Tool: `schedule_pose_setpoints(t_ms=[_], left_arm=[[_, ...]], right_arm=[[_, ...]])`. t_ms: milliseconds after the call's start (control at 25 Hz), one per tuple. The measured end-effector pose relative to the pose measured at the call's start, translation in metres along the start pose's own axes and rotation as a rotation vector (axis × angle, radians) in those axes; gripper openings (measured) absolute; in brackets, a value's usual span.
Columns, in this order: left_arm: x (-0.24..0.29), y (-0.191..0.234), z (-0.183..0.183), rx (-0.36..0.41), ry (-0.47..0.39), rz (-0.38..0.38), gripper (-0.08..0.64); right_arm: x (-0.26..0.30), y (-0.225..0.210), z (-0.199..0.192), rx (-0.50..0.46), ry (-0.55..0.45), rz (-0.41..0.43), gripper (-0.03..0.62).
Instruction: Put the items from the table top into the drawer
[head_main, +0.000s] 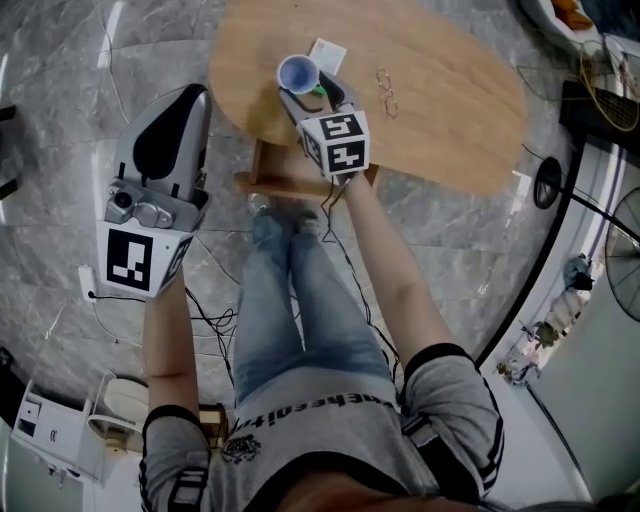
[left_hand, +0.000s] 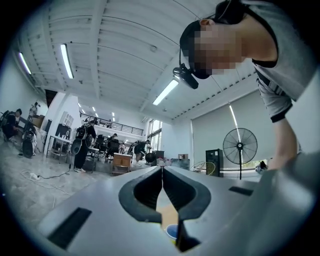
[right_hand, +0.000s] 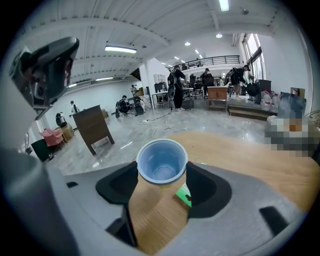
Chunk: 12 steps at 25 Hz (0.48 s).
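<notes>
A pale blue plastic cup (head_main: 298, 72) (right_hand: 161, 161) stands upright between the jaws of my right gripper (head_main: 305, 92) (right_hand: 161, 182), which is shut on its sides over the near left part of the oval wooden table (head_main: 440, 110) (right_hand: 250, 160). A green item (head_main: 318, 90) (right_hand: 184, 195) lies on the table just under that gripper. A white card (head_main: 327, 50) and a small metal ring piece (head_main: 387, 95) lie farther back. My left gripper (head_main: 190, 100) (left_hand: 161, 170) hangs over the floor left of the table, shut and empty. A wooden ledge (head_main: 280, 184) shows under the table's near edge.
The person's legs (head_main: 290, 300) stand against the table's near side. Cables (head_main: 215, 320) trail over the marble floor. A white box (head_main: 45, 430) sits at the lower left. A standing fan (left_hand: 240, 146) and black gear (head_main: 600, 100) are off to the right.
</notes>
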<state>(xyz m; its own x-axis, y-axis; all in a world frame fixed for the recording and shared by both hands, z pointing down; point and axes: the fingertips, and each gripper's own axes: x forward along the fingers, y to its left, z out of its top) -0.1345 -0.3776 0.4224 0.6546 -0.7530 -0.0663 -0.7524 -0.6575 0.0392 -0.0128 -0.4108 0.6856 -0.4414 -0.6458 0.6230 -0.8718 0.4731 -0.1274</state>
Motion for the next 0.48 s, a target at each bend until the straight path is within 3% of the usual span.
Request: schedule_pose_setpoints(t_ms=[480], left_arm=[[-0.036, -0.07, 0.01, -0.003, -0.038, 0.104, 0.011]], right_arm=[[-0.074, 0.042, -0.043, -0.105, -0.011, 0.16, 0.301]])
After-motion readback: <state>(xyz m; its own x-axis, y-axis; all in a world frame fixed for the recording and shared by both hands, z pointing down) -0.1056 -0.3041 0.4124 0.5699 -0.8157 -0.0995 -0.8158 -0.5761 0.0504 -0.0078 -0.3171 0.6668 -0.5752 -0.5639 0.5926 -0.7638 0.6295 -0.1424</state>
